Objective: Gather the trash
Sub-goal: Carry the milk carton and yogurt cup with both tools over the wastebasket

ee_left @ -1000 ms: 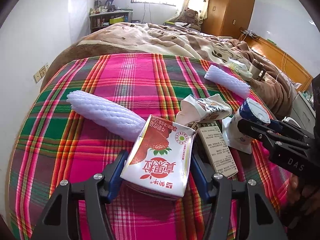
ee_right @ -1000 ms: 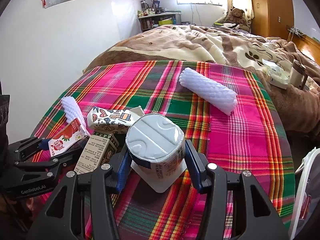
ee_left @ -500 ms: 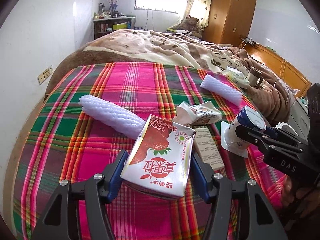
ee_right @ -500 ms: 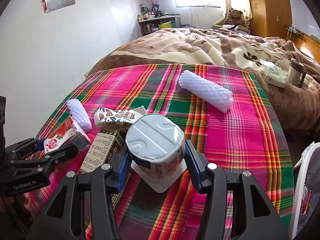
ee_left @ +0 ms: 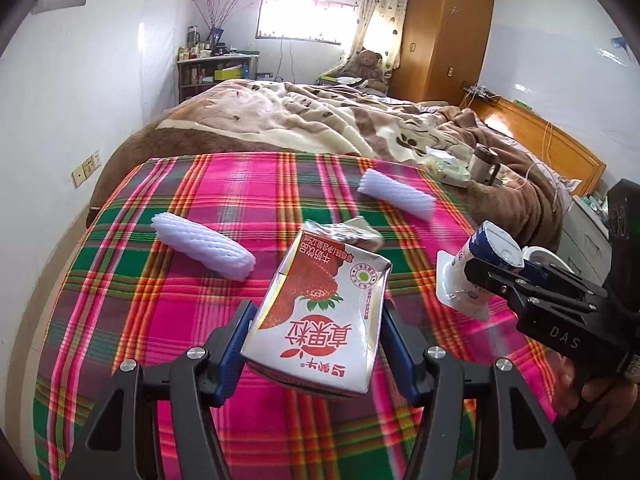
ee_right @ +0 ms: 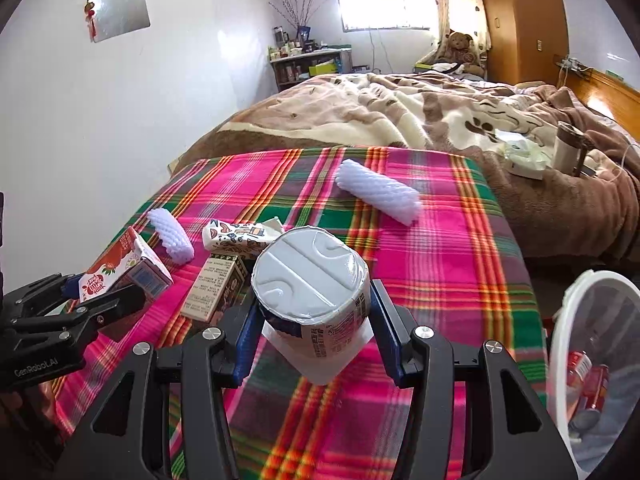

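Left gripper (ee_left: 316,344) we see clamped on a dented strawberry milk carton (ee_left: 320,304), red-and-white, held above the plaid blanket (ee_left: 160,280) | right gripper (ee_right: 312,316) pinching an upturned white yogurt cup (ee_right: 312,280), base toward us.

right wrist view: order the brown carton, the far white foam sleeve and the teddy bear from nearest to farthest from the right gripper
1. Brown carton, lying on the plaid blanket just left of the right gripper.
2. White foam sleeve, further up the blanket, slightly right.
3. Teddy bear, far back by the window.
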A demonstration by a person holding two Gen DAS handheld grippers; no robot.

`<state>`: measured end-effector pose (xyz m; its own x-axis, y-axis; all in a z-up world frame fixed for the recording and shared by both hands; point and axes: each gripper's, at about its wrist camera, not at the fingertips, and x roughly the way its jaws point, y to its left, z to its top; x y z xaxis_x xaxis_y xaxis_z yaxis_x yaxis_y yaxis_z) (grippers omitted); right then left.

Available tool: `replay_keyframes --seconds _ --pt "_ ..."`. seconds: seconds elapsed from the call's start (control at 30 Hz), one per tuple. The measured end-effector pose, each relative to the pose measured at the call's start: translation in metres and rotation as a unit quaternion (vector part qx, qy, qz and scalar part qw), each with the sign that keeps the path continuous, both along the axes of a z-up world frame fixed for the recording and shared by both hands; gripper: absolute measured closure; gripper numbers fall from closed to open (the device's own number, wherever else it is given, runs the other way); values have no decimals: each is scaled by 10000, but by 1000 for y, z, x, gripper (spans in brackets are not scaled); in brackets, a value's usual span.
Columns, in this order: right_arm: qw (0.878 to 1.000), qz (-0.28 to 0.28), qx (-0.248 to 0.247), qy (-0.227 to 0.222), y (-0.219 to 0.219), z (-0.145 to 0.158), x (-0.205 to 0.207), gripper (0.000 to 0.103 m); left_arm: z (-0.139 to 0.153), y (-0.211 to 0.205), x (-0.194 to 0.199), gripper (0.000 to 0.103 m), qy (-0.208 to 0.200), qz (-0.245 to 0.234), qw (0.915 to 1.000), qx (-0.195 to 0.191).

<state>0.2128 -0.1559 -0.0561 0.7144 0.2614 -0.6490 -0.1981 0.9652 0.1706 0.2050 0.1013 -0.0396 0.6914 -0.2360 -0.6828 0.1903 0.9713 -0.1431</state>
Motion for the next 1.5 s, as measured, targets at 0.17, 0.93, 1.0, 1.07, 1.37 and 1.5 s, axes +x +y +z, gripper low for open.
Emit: replay_keyframes --seconds 0.17,0.93,1.0,1.07,1.37,1.5 --pt "9999 -131 -2 -86 -14 6 -12 51 8 -15 -13 42 -72 -101 9999 11" --pt "9941 -1033 -4 -338 -110 26 -69 51 33 -132 -38 42 -339 -1212 9919 -164" --pt "9929 -1133 -45 -345 -119 27 -72 51 34 -144 -38 42 -346 -1326 9903 -213" --pt "9916 -1240 -67 -355 -129 28 -74 51 34 -156 -38 42 -329 -1436 9888 -246" --pt "9846 -1712 -89 -328 -170 25 -87 51 34 -212 -40 42 -296 -1880 9812 -321" --pt "9815 -1889 -125 -295 -187 24 -93 51 30 -238 -41 42 -256 -2118 9765 -304"
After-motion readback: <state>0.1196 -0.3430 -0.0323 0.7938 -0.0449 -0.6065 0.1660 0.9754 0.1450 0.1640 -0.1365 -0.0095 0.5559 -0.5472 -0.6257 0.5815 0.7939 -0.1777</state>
